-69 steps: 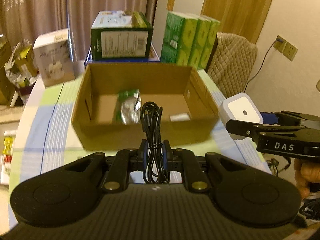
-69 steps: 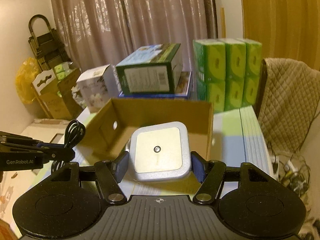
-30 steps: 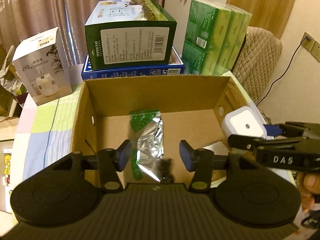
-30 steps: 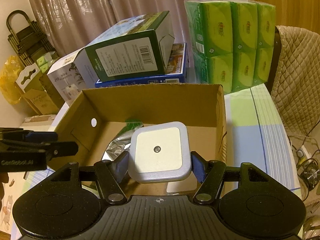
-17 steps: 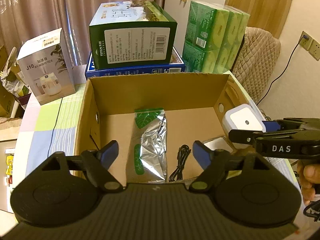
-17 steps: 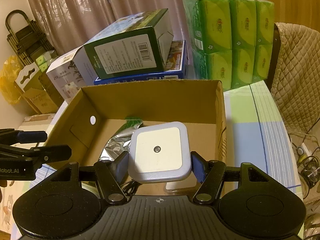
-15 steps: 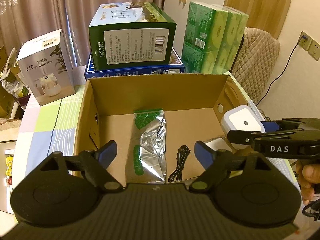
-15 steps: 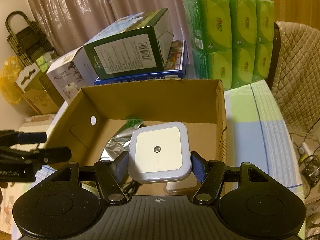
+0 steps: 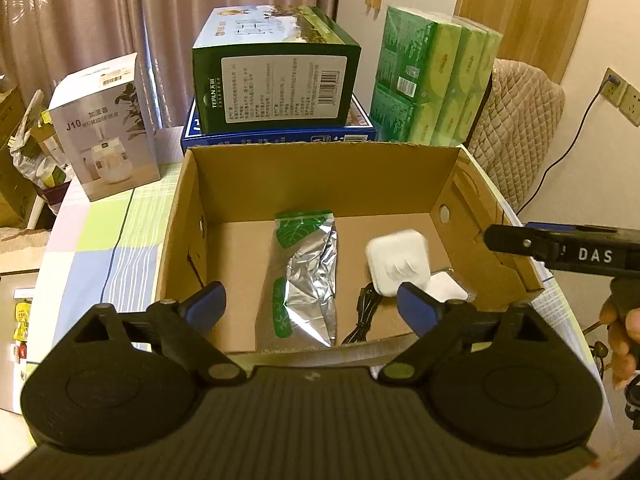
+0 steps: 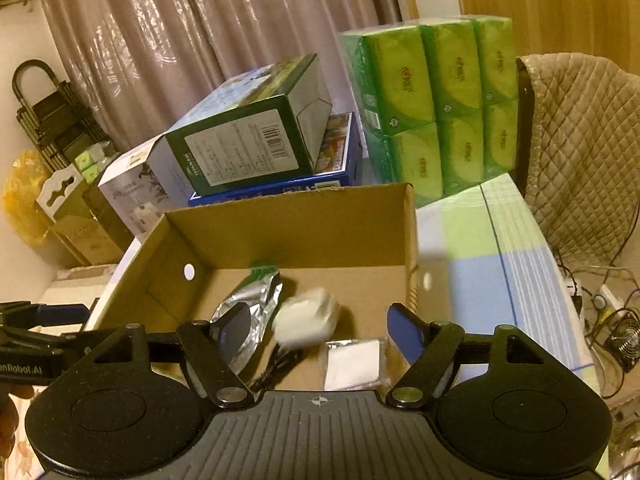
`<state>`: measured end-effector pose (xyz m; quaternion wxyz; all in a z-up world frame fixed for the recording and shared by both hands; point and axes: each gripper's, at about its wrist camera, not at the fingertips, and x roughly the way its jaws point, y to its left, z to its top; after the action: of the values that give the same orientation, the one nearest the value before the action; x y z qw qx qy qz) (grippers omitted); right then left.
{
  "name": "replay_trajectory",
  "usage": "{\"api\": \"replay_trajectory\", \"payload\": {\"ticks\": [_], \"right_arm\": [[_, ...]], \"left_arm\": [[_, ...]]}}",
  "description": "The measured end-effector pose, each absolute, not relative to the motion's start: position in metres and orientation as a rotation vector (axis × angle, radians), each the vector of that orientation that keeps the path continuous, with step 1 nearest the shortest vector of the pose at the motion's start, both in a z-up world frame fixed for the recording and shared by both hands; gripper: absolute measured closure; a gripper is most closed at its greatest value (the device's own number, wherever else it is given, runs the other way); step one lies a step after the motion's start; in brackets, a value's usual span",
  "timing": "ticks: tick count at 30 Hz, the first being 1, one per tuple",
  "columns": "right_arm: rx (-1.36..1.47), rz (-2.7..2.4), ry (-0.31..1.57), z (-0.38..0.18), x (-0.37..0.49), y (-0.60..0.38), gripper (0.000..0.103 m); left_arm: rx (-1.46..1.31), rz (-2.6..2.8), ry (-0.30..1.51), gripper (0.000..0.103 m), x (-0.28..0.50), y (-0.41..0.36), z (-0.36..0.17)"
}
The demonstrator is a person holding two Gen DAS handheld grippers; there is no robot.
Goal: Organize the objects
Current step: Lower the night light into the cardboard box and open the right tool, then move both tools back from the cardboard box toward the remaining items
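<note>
An open cardboard box (image 9: pixel 320 168) (image 10: pixel 288 224) stands on the checked tablecloth. In it lie a silver and green foil pouch (image 9: pixel 306 280) (image 10: pixel 250 312), a coiled black cable (image 9: pixel 362 316) (image 10: pixel 276 366) and a flat white packet (image 9: pixel 446 286) (image 10: pixel 352 364). A white square night light (image 9: pixel 398 266) (image 10: pixel 306 318) is blurred, free of any pad, dropping inside the box. My right gripper (image 10: pixel 320 334) hangs over the box with its jaws opening and nothing pressed between them. My left gripper (image 9: pixel 310 308) is above the near wall, jaws opening wide and empty.
Behind the box are a green carton on a blue one (image 9: pixel 276 88), a green tissue pack (image 9: pixel 436 80) and a white humidifier box (image 9: pixel 104 128). A quilted chair back (image 9: pixel 520 128) stands at the right. A hand (image 9: pixel 622 336) holds the right gripper.
The right gripper's jaws have spread and the night light has left them and is falling into the box. The left jaws have widened further; the cable lies on the box floor.
</note>
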<state>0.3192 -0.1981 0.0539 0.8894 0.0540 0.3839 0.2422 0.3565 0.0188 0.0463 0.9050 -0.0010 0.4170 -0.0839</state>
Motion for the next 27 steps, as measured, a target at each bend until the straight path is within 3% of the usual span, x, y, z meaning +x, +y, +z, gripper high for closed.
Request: {"api": "replay_trajectory", "payload": {"ticks": [27], "right_arm": [[0.049, 0.468, 0.76, 0.092, 0.122, -0.26, 0.027]], "left_arm": [[-0.139, -0.133, 0.811, 0.004, 0.169, 0.016, 0.07]]}}
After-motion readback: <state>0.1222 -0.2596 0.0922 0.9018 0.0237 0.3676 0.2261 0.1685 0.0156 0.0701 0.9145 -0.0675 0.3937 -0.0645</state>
